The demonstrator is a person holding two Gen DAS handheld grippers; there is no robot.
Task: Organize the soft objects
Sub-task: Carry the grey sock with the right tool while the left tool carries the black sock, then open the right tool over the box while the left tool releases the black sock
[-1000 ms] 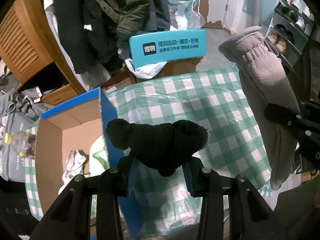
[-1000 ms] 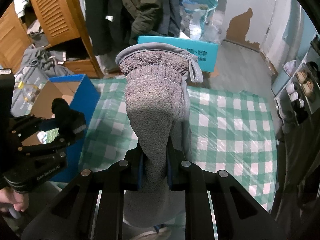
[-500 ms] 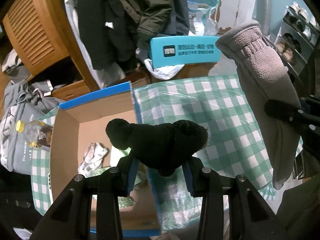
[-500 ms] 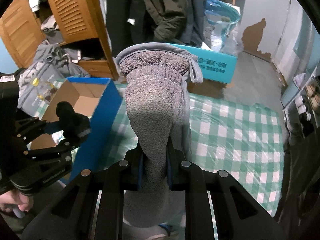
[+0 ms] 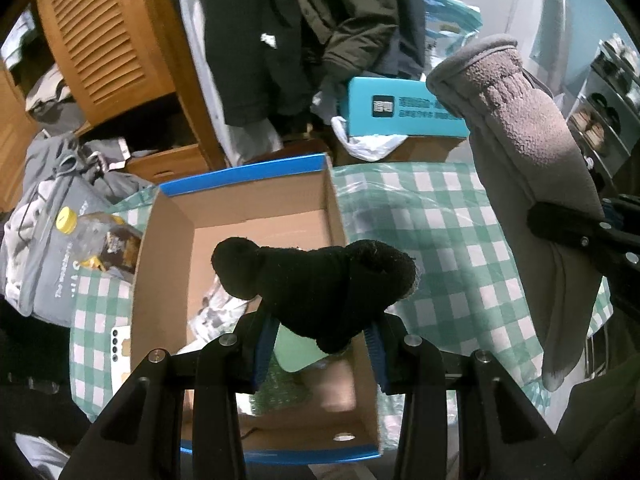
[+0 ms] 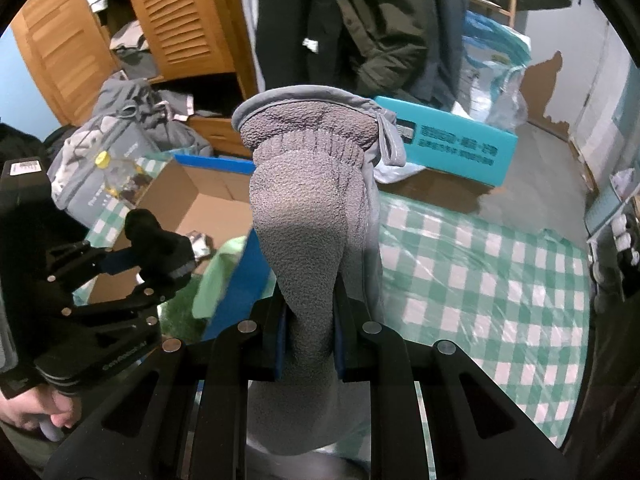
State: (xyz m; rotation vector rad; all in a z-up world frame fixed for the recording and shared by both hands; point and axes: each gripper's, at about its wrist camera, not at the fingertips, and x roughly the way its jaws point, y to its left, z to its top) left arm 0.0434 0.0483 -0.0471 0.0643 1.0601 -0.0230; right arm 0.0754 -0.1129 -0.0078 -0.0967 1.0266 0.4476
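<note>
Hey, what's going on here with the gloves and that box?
A person is sorting soft things with handheld tongs. The left tongs are shut on a black knit glove, held above the open blue-edged cardboard box on the green checked tablecloth. The box already holds a light green cloth and other items. The right tongs grip a grey fleece glove, cuff up, over the table beside the box.

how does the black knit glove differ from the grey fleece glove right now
The black knit glove is dark, short and bunched crosswise; the grey fleece glove is pale, longer and held cuff up. The black one sits in the left gripper over the open cardboard box; the grey one is in the right gripper. Both are clamped off the table.
</note>
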